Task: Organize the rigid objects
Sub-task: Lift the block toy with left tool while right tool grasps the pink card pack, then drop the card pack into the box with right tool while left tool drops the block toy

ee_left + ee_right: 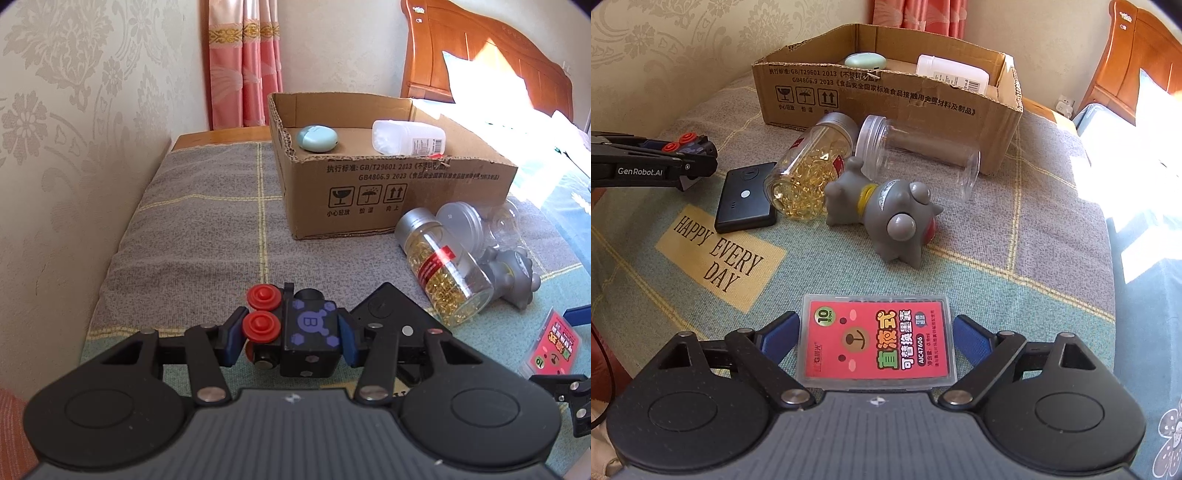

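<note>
Left gripper [291, 338] clamps toy block [308, 334]; right gripper [875, 338], open around ink case [877, 343] well before box [886, 99], risks nudging it askew on closing.

Our left gripper [290, 338] and right gripper [875, 338] look alike: matte black linkage arms pinned with round silver screws, blue pads on the fingers [781, 334], two big black round discs at the base, and a ribbed dark grey body between them with a small white mark. Seen from the right wrist camera, our left gripper's side carries white "GenRobot.AI" lettering [640, 171].
</note>
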`<state>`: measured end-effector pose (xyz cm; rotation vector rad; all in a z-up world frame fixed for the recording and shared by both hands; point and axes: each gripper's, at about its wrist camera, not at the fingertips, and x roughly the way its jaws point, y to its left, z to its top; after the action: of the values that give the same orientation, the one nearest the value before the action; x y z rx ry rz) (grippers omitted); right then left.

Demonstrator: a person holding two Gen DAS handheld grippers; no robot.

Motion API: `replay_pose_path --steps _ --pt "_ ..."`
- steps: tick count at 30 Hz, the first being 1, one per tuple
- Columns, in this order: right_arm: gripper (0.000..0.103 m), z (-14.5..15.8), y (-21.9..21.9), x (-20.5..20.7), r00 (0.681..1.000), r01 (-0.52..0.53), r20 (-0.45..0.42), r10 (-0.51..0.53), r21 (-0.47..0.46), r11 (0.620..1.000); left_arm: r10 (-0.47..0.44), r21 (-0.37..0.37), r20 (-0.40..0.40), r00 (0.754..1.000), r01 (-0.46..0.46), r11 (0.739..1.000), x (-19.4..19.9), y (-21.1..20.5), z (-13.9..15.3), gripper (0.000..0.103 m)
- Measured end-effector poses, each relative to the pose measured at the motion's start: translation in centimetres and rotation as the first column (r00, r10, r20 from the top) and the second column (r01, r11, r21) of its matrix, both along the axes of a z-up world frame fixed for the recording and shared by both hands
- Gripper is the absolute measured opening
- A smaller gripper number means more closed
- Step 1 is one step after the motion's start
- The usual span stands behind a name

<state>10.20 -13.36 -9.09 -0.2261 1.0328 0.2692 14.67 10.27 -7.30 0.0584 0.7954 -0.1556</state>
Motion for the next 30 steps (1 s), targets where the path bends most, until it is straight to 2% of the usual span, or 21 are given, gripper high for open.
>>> replay_pose_path --steps 4,10,22,30 --pt "0.092 -0.3 -0.3 0.3 0.999 0.036 -0.017 -0.035 0.035 0.999 -0.005 0.000 0.001 1.000 0.005 1.000 0.0 -0.1 0.1 0.049" --pt "0.092 0.5 0.0 0.2 1.000 0.010 0.004 -0.010 0.010 1.000 -0.013 -0.005 0.003 1.000 0.013 1.000 -0.1 0.0 0.6 0.049" --pt "0.092 5.9 0.2 1.5 0.990 -0.068 0.127 0.068 -0.004 0.998 -0.031 -0.033 0.042 0.999 0.033 0.999 -0.9 0.0 2.7 0.049" --pt "0.092 9.7 1.3 6.6 0.965 -0.116 0.239 0.108 0.021 0.993 -0.010 -0.038 0.058 0.998 0.012 0.999 -0.8 0.5 3.5 0.049"
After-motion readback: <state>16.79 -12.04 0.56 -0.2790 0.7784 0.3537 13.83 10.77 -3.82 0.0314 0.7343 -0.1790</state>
